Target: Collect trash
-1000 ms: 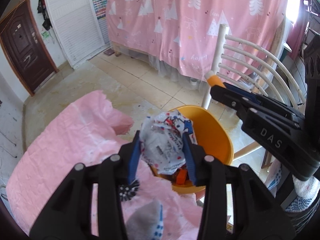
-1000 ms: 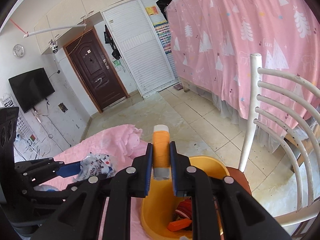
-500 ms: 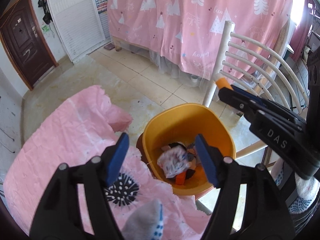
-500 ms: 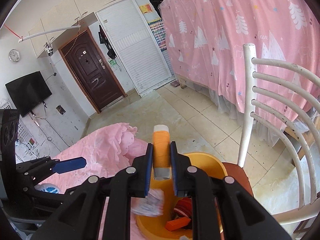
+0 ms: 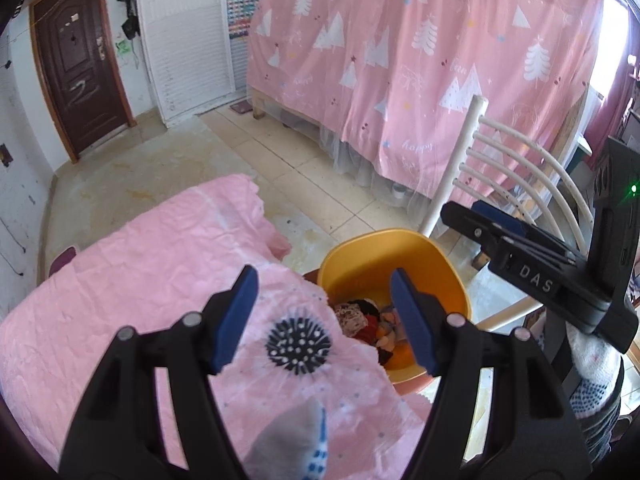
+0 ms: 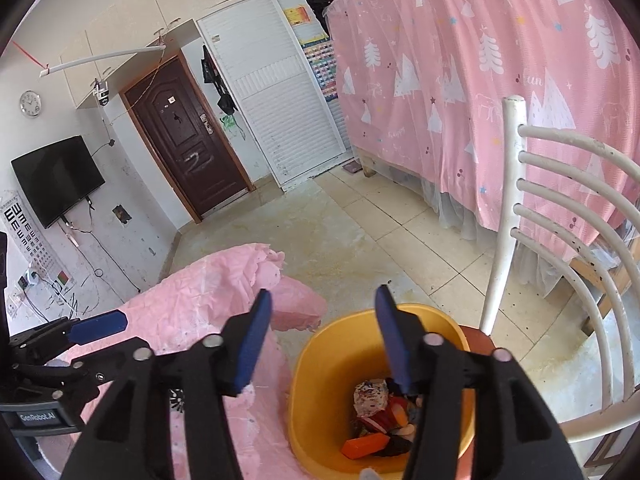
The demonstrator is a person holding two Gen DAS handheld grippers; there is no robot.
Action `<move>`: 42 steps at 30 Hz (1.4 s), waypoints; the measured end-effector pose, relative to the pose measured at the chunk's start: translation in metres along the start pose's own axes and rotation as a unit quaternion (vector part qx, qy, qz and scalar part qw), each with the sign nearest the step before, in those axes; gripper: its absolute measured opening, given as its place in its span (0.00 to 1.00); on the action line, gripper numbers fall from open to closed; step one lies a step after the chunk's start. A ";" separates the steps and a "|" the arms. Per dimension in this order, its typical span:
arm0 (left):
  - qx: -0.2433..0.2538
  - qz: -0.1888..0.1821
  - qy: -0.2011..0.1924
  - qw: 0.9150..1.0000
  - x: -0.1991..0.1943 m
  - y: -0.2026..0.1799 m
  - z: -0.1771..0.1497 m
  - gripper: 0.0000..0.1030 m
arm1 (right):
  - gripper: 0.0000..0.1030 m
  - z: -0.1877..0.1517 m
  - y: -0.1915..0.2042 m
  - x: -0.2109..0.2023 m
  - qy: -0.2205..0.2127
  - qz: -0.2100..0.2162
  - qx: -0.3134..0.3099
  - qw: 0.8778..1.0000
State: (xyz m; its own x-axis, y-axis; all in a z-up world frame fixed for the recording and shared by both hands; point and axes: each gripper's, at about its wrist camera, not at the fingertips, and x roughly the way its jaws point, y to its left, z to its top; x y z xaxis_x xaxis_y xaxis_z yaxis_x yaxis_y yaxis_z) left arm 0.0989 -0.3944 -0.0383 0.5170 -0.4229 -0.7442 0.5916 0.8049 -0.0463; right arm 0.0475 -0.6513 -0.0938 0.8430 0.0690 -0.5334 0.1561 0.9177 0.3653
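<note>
Below me stands a round orange plastic bin (image 6: 320, 364), upright and open-topped, on a brown seat just beside the pink cloth. At its bottom lies a loose heap of rubbish: a crumpled white printed wrapper (image 6: 370, 398) on top, a flat orange block (image 6: 365, 444) towards the near wall, and red and dark scraps (image 5: 370, 322) between them, all touching one another.

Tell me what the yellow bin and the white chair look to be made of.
Yellow bin: probably moulded plastic, with smooth, thin, evenly coloured walls and a soft sheen.
White chair: likely painted metal tubing, with slim bent rods and dark chips in the paint, though painted wood can't be ruled out.
</note>
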 end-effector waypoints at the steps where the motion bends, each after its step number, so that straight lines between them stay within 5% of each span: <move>1: -0.003 0.002 -0.004 1.000 -0.004 0.003 -0.001 0.64 | 0.52 0.001 0.006 -0.001 -0.001 0.002 -0.005 1.000; 5: -0.017 0.010 -0.023 1.000 -0.022 0.020 -0.007 0.64 | 0.74 0.002 0.031 -0.004 -0.008 0.008 -0.028 1.000; 11: -0.049 0.032 -0.050 0.997 -0.047 0.052 -0.021 0.64 | 0.82 0.002 0.076 -0.001 -0.007 0.025 -0.066 0.997; 26: -0.133 0.114 -0.092 0.980 -0.107 0.150 -0.070 0.83 | 0.87 -0.023 0.195 0.016 0.007 0.079 -0.143 0.987; 42: -0.205 0.159 -0.108 0.960 -0.149 0.222 -0.119 0.88 | 0.87 -0.051 0.282 0.033 0.028 0.102 -0.190 0.976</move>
State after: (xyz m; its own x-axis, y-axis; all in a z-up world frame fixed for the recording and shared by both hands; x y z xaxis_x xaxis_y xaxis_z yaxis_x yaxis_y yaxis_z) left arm 0.0797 -0.1031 -0.0165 0.7739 -0.1702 -0.6100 0.1132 0.9849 -0.1312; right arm 0.0932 -0.3703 -0.0469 0.8051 0.2777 -0.5240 -0.2241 0.9605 0.1648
